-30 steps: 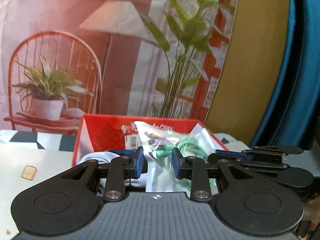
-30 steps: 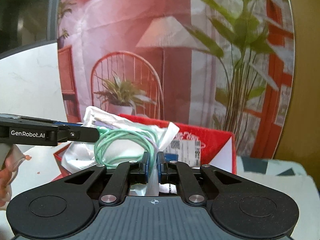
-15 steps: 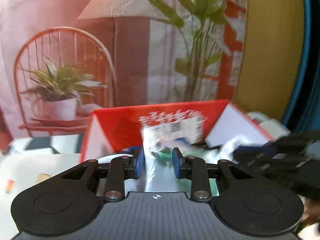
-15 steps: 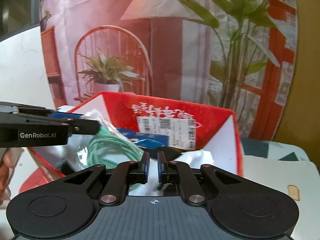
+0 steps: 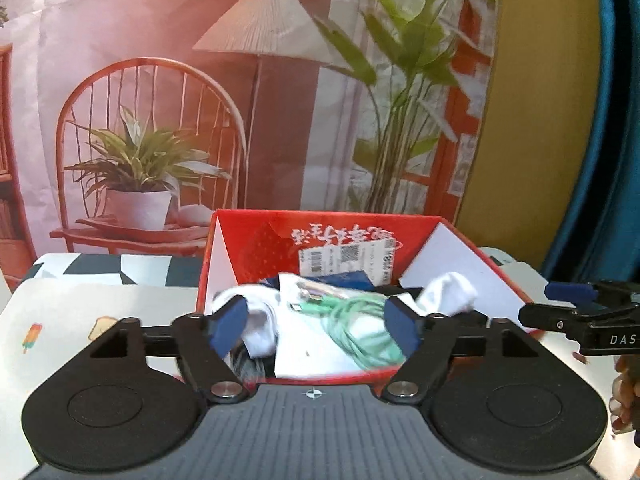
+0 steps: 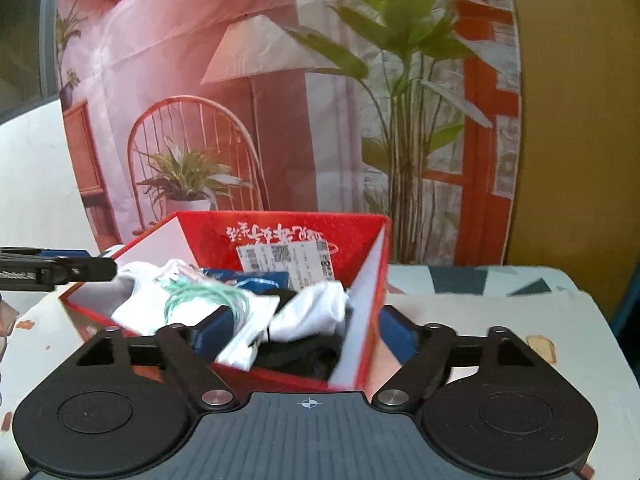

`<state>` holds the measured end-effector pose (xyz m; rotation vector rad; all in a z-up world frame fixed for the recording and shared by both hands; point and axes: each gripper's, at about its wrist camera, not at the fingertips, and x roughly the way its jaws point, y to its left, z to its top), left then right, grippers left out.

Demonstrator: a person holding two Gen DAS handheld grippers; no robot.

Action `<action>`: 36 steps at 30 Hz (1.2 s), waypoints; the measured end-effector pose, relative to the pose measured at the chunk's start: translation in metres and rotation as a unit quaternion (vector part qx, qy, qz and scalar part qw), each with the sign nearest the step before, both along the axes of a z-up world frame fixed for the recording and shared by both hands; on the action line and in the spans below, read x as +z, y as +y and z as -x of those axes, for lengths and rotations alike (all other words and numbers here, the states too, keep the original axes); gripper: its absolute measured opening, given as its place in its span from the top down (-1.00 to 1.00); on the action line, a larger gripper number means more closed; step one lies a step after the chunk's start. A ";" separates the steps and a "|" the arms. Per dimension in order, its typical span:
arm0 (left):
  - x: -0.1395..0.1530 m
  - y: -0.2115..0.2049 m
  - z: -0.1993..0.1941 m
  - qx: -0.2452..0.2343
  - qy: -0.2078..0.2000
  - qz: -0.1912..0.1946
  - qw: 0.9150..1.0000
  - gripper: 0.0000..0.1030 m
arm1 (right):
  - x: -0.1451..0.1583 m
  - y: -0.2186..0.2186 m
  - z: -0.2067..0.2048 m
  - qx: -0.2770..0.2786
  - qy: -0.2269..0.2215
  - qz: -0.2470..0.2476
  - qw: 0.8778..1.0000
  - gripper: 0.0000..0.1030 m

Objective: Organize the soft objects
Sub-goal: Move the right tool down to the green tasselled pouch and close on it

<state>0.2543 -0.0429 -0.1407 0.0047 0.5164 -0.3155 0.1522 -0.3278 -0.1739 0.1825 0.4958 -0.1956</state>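
Both grippers point slightly downward at a red box (image 5: 256, 240) that stands on a pale table (image 5: 80, 308) before a printed backdrop (image 5: 160, 80) of a chair, a lamp and plants.

The left gripper (image 5: 316, 322) is level, its base low in its own view. Its jaws have just been opening and now stand wide apart; the blue pads (image 5: 230, 322) touch nothing. Between and beyond them, inside the box, lies a clear bag (image 5: 312, 344) holding a coiled green cable (image 5: 360, 328). The bag rests on the pile there, released. To its left sits a white sock (image 5: 260, 326), and to its right another white cloth (image 5: 448, 296) bunches up against the box's white inner wall. A dark blue packet (image 5: 344, 280) lies behind the bag, under the label on the far wall.

The right gripper (image 6: 304, 330) sits just in front of the box's near right corner. Its jaws have also just been opening and are spread wide, gripping nothing; the box's right wall (image 6: 360, 320) stands in the gap between them, but whether the pads touch it I cannot tell. From this side the bag (image 6: 160, 300) and cable (image 6: 204, 294) lie in the left half of the box, and the white cloth (image 6: 312, 312) lies near the right wall over something dark.

Each gripper shows in the other's view as a black arm at the box's edge: the right one (image 5: 576, 312) to the right of the box, the left one (image 6: 56, 268) by its left rim. Part of a hand (image 5: 624, 392) is visible below the right gripper.
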 end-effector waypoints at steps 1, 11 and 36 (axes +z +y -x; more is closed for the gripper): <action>-0.002 0.000 0.006 -0.001 0.000 0.002 1.000 -0.66 | -0.002 -0.001 0.007 0.000 0.001 -0.003 1.000 -0.63; -0.044 0.006 0.055 -0.011 0.037 0.011 0.999 -0.73 | -0.060 0.021 0.072 0.002 0.069 -0.016 0.997 -0.65; -0.084 0.045 0.072 0.035 0.097 0.054 0.993 -0.73 | -0.090 0.120 0.010 0.134 0.130 -0.001 0.982 -0.10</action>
